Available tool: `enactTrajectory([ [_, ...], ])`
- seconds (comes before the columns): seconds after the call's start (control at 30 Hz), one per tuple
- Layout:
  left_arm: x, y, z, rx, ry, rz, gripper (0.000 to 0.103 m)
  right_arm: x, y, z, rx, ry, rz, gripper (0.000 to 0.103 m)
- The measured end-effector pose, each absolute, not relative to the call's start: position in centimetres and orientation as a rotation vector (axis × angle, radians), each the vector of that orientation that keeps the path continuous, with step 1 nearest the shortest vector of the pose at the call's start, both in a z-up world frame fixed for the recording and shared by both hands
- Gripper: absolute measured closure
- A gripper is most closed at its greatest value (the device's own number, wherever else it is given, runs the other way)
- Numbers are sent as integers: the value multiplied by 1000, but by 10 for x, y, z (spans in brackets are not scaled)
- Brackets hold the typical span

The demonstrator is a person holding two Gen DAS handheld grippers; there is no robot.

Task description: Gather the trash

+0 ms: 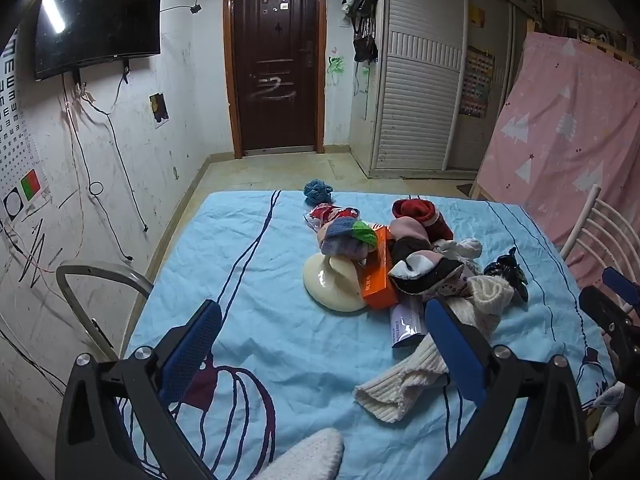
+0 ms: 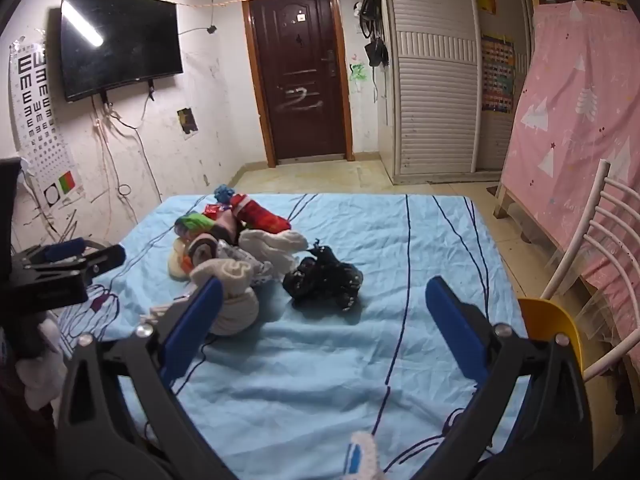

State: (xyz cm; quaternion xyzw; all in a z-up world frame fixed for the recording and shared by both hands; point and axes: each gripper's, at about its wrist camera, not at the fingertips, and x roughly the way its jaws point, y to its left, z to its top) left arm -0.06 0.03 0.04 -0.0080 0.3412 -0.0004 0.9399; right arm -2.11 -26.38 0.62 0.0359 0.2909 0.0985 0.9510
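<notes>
Fingers (image 2: 320, 312) spread; bedsheet's (image 2: 400, 216) right side open.

Television (image 2: 120, 44): wall-mounted, screen dark, cables hanging below.
Eye chart (image 2: 38, 120): fixed to the wall left of the television.
Door (image 2: 300, 68): dark brown, closed, pale scrawl across the middle.
Wardrobe (image 2: 436, 92): white slatted doors, right of the door.
Pink sheet (image 2: 580, 120): draped upright at right.
White chair (image 2: 592, 248): beside the bed.

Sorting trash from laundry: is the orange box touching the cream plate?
Touching. The left wrist view shows the orange box lying with its near end over the cream plate rim, no gap between them.
</notes>
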Motion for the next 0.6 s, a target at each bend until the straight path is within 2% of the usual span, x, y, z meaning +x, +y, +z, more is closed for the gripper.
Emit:
enactTrajectory([
  [0.6, 4, -5, -4, -1, 722, -9, 10, -17, -264, 2, 64, 600, 194, 6],
])
